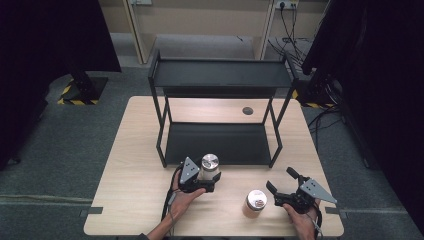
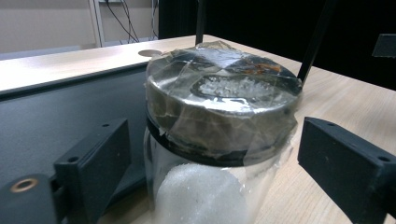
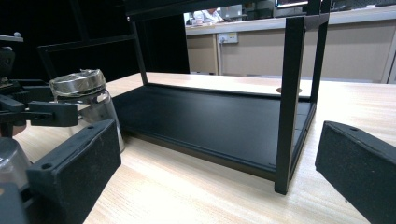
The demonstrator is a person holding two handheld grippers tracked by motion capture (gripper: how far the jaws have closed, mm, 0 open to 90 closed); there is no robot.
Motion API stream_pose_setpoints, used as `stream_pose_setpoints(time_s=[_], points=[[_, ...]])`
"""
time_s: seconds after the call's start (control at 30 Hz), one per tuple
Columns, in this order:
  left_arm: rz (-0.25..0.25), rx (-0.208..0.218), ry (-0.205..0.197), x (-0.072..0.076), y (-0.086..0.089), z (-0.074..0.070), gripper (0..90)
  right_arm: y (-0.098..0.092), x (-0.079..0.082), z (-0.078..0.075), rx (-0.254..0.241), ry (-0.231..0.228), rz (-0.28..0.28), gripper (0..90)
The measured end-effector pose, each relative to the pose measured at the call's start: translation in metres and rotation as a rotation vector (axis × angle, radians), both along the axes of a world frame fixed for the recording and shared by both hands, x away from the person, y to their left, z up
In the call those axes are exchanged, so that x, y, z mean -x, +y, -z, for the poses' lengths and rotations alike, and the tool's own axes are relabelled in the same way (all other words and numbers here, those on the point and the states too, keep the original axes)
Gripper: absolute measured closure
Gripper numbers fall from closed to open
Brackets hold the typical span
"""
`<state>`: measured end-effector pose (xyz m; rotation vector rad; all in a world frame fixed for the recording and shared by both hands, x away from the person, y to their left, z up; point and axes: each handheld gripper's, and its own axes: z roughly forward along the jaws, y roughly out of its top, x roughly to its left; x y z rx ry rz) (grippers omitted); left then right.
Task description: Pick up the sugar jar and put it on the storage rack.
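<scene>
We judged the jar (image 2: 212, 154) glass, fairly heavy and slippery (taped lid); left gripper (image 2: 210, 168) spread around its body, right gripper (image 3: 219, 172) spread, empty.

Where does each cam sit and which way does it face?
High view: above the person's side, looking forward and down on the light wooden table and black two-tier metal shelf; forearms and both claws show.
Left gripper view: on the left claw, facing the taped-lid glass jar of white grains between its jaws.
Right gripper view: on the right claw, facing the shelf.
Shared: jar, shelf.
</scene>
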<state>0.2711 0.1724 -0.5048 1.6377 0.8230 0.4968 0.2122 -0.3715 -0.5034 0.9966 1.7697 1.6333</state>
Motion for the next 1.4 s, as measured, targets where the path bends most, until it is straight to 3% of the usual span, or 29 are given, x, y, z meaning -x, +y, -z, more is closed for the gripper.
stream_pose_setpoints(time_s=[0.53, 0.93, 1.4], points=[[-0.008, -0.049, -0.006, -0.005, -0.007, -0.003, 30.4, -0.001, 0.0, 0.0, -0.004, 0.002, -0.001, 0.4], [-0.009, -0.046, -0.004, -0.005, -0.006, -0.005, 31.1, -0.001, -0.001, 0.001, -0.008, 0.001, -0.002, 0.4], [0.021, -0.028, -0.027, 0.0, 0.003, -0.035, 31.1, -0.002, 0.0, 0.001, -0.008, -0.002, -0.002, 0.4]])
